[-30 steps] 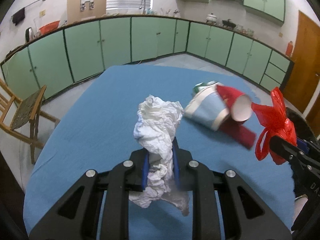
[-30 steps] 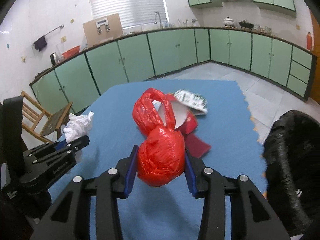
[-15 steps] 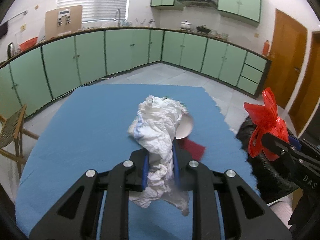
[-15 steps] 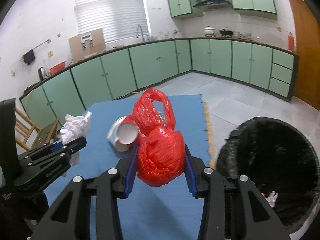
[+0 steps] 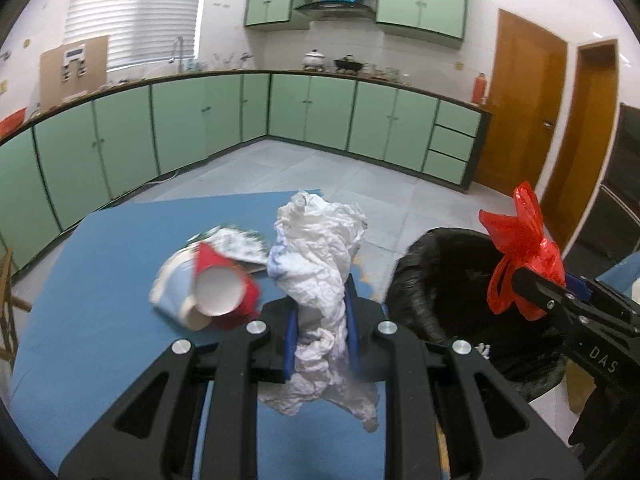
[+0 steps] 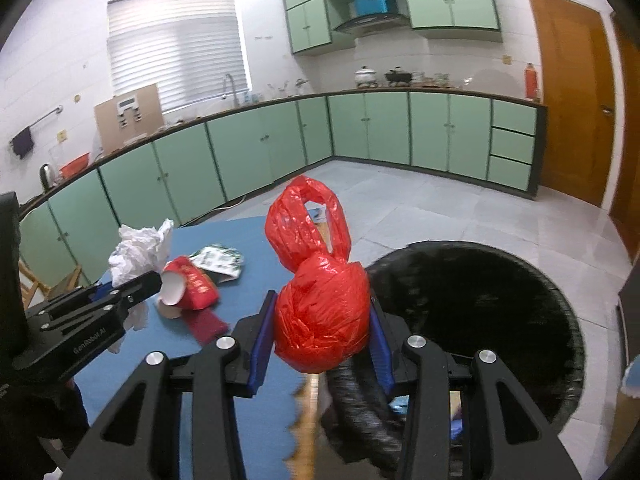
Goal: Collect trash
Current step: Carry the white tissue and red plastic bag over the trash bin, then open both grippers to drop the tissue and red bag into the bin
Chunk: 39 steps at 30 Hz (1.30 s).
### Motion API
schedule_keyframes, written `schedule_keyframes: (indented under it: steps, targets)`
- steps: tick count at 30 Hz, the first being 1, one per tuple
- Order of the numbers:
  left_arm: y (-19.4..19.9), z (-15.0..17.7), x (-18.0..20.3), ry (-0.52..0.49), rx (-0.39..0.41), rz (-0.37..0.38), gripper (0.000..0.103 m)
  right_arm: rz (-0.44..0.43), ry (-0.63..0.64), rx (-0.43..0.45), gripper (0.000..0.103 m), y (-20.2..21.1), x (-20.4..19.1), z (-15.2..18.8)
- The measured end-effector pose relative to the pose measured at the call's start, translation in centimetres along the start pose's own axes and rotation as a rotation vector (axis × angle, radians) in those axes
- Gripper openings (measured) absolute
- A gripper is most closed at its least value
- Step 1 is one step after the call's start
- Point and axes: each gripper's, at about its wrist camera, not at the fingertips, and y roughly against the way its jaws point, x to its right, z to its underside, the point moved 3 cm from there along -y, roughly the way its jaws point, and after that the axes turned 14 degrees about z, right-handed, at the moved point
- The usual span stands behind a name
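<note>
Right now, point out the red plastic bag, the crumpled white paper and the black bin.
red plastic bag (image 6: 322, 320), right wrist view, on its bulging body.
crumpled white paper (image 5: 320, 264), left wrist view, on its upper wad.
black bin (image 6: 552, 308), right wrist view, on its far inner wall.

My left gripper (image 5: 320, 332), black with blue pads, holds white crumpled paper (image 5: 320, 264); my right gripper (image 6: 322, 336) holds a red plastic bag (image 6: 320, 312). At ten o'clock on the blue tablecloth (image 5: 100, 280) lies a red paper cup (image 5: 224, 296) beside a green-and-white patterned wrapper (image 5: 236, 240). The bin liner (image 6: 480, 300) is black.
</note>
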Motion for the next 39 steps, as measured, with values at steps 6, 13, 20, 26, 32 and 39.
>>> schedule_keyframes:
  steps: [6, 13, 20, 26, 32, 39]
  targets:
    - [-2.3, -0.6, 4.4, -0.045, 0.004, 0.066, 0.019, 0.057, -0.031, 0.014, 0.042, 0.2, 3.9, -0.4]
    - [-5.9, -1.0, 9.3, -0.095, -0.013, 0.141, 0.019, 0.120, -0.072, 0.016, 0.042, -0.2, 8.5, -0.6]
    - [-9.7, -1.2, 12.1, -0.124, -0.044, 0.188, 0.019, 0.173, -0.103, -0.008, 0.042, -1.6, 12.7, 0.0]
    - [-13.3, -0.2, 14.2, -0.141, -0.091, 0.216, 0.019, 0.212, -0.122, -0.048, 0.042, -3.5, 15.8, 1.4]
    - [-16.1, 0.8, 15.1, -0.144, -0.139, 0.219, 0.019, 0.234, -0.135, -0.090, 0.042, -5.1, 17.7, 2.7]
    - [-18.0, 1.3, 15.9, -0.149, -0.177, 0.239, 0.030, 0.249, -0.131, -0.119, 0.047, -6.4, 18.6, 3.6]
